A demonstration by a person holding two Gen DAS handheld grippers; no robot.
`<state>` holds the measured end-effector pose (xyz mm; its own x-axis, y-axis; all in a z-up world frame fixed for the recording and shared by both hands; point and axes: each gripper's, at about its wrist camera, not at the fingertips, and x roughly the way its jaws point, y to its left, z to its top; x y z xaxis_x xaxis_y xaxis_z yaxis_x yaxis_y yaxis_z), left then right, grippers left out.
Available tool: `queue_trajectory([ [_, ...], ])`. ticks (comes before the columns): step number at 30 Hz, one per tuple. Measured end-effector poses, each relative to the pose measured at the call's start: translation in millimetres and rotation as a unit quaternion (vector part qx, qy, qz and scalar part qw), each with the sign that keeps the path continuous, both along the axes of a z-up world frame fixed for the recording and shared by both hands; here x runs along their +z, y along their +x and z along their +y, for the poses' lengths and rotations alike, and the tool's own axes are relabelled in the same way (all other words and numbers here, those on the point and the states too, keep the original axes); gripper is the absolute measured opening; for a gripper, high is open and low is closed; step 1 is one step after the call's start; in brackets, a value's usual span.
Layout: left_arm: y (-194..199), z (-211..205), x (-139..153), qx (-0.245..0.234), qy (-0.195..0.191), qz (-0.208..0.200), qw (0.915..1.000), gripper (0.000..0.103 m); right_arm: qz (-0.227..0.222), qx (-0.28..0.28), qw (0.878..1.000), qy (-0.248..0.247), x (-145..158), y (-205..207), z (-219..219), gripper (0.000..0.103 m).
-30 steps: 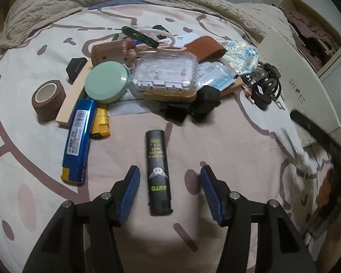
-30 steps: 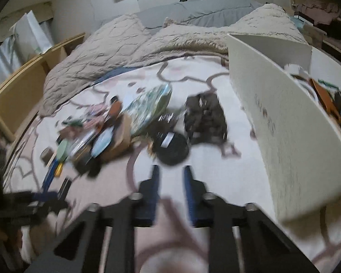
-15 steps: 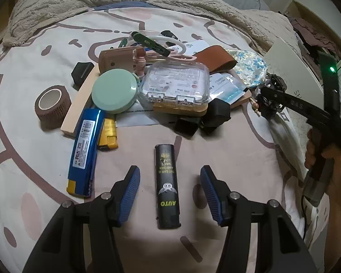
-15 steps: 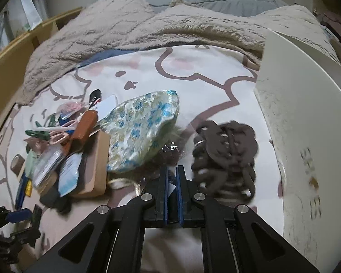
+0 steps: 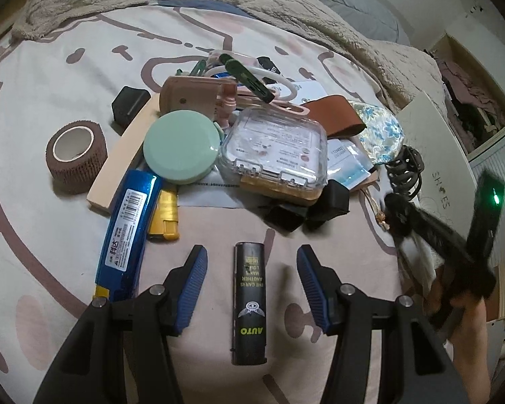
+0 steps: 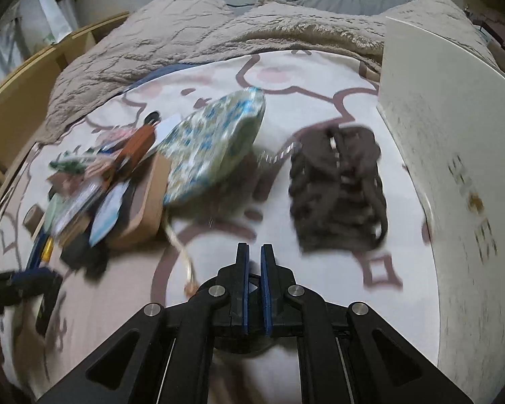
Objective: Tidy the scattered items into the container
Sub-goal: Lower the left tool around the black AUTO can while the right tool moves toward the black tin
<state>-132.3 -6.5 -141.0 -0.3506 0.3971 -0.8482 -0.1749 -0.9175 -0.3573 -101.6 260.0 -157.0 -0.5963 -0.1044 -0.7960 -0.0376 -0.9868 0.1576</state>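
My left gripper (image 5: 250,266) is open, its blue pads on either side of a black lighter (image 5: 249,301) lying on the bedspread. Beyond it lies a pile: a blue lighter (image 5: 128,232), a yellow lighter (image 5: 166,213), a green round case (image 5: 180,149), a clear plastic box (image 5: 276,149), a brown tape roll (image 5: 74,155). My right gripper (image 6: 254,256) is shut on a small black round item, held low over the bedspread. A dark hair claw (image 6: 336,188) and a floral pouch (image 6: 215,144) lie ahead of it. The white shoebox (image 6: 454,168) stands at the right.
A beige blanket (image 6: 219,40) is bunched at the head of the bed. A wooden shelf (image 6: 17,91) stands at the left. The right gripper and hand show at the right edge of the left wrist view (image 5: 454,262), next to the shoebox (image 5: 434,155).
The right gripper closed on the small black round item and has drawn back with it. The left gripper stayed open and edged forward around the black lighter.
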Motion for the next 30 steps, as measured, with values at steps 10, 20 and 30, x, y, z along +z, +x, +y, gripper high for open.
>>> queue_trajectory([
  [10, 4.6, 16.5, -3.1, -0.031, -0.059, 0.035, 0.9972, 0.041, 0.010, 0.011, 1.000, -0.013, -0.2, 56.6, -23.5, 0.008],
  [20, 30.6, 31.0, -3.5, -0.093, -0.060, 0.040, 0.9930, 0.023, 0.031, 0.001, 0.999, -0.024, -1.6, 100.3, -32.0, 0.008],
  [30, 75.6, 70.3, -0.5, -0.196, -0.055, 0.041, 0.9783, 0.023, 0.053, -0.006, 0.999, -0.001, -1.2, 131.9, -44.3, 0.007],
])
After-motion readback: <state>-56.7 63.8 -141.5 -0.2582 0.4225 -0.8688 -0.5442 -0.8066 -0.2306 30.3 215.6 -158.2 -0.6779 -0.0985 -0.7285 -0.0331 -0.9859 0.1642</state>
